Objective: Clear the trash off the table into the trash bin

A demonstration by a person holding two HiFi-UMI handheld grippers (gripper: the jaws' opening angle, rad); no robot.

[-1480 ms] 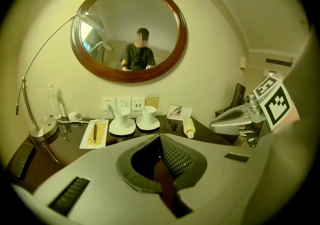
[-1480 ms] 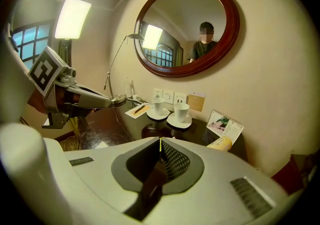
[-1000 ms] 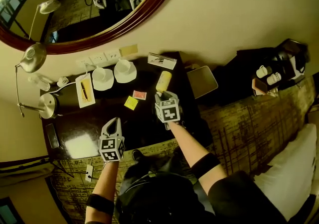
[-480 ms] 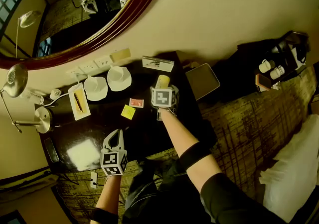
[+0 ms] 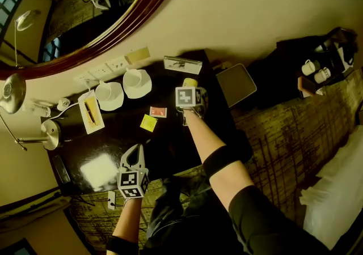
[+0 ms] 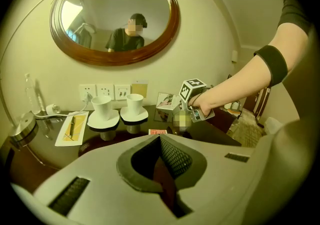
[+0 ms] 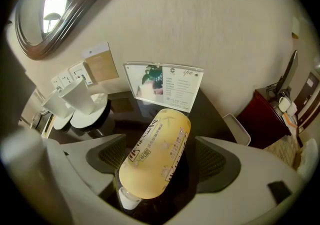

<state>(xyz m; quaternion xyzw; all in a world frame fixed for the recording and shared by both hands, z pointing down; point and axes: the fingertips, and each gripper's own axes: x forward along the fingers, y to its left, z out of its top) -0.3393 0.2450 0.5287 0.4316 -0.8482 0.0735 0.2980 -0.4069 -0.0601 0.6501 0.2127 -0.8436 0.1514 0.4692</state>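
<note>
- Right gripper (image 7: 161, 163): jaws, just opened wide, are set either side of the bottle (image 7: 165, 139); nothing is gripped.
- Bottle: laid on its side on the table (image 7: 207, 116), just before the sign (image 7: 164, 86).
- Left gripper (image 6: 162, 150): jaws closed together, empty, held well apart from the sign.

The right gripper (image 5: 190, 86) has travelled toward 12 o'clock across the dark table (image 5: 164, 140) and dipped, tilting more steeply down, to the yellow bottle (image 7: 159, 154) lying near the far edge at 1 o'clock. Its jaws, narrower a second ago, have just been opening and now stand wide on either side of the bottle, pads clear of it.
</note>
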